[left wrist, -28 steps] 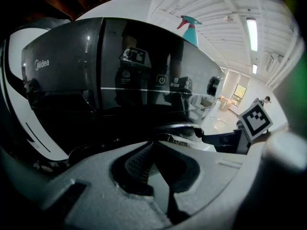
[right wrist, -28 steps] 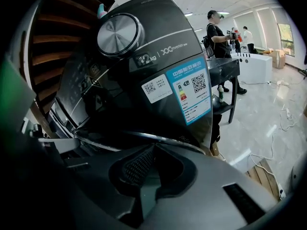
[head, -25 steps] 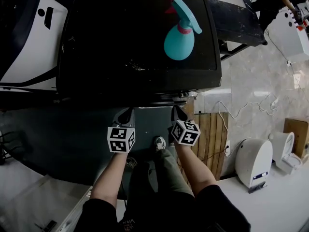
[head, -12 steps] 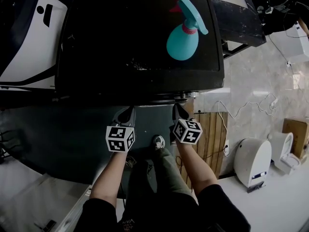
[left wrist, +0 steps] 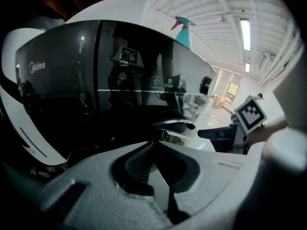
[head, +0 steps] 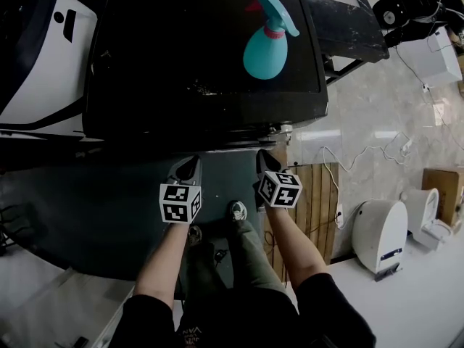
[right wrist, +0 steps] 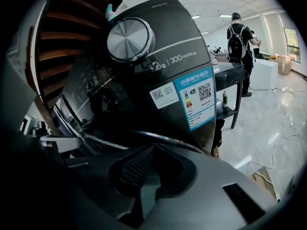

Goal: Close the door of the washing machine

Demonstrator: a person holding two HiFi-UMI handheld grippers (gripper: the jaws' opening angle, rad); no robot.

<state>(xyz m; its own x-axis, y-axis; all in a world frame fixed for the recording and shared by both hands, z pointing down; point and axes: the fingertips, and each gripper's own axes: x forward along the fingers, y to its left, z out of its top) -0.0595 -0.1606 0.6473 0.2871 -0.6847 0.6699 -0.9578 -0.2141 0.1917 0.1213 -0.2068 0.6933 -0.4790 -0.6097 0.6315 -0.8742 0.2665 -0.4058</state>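
Far left: white rounded appliance with a black slot (head: 45, 56), jammed up just beside the big glossy black front-load washing machine (head: 203, 56). Looking steeply down on the machine's flat top from the head view.

Left gripper (head: 190, 167) next, on the end of a bare forearm, marker cube on its back, tip aimed down at the machine's front edge. Jaws pressed together, nothing pinched between them.

Round washing machine door with a curved dark rim (right wrist: 163, 141) low on the front face, right ahead of both tips, under the silver dial (right wrist: 128, 38) and the blue-and-white energy sticker (right wrist: 196, 102). Too murky down there to call it latched or ajar, honestly.

Pale sneaker (head: 238, 212) on the floor between the two arms.

Right gripper (head: 264, 162) just right of that, about level with the left one, near it but apart. Also clamped together on nothing.

Teal plastic spray bottle with a pink collar (head: 267, 40) standing upright on the machine's top, toward its far right corner.

Further right: slatted wooden panel (head: 319, 201) by the machine's side, pale glossy floor tiles (head: 391, 107), then a rounded white floor appliance (head: 378, 235) near the edge of the head view.
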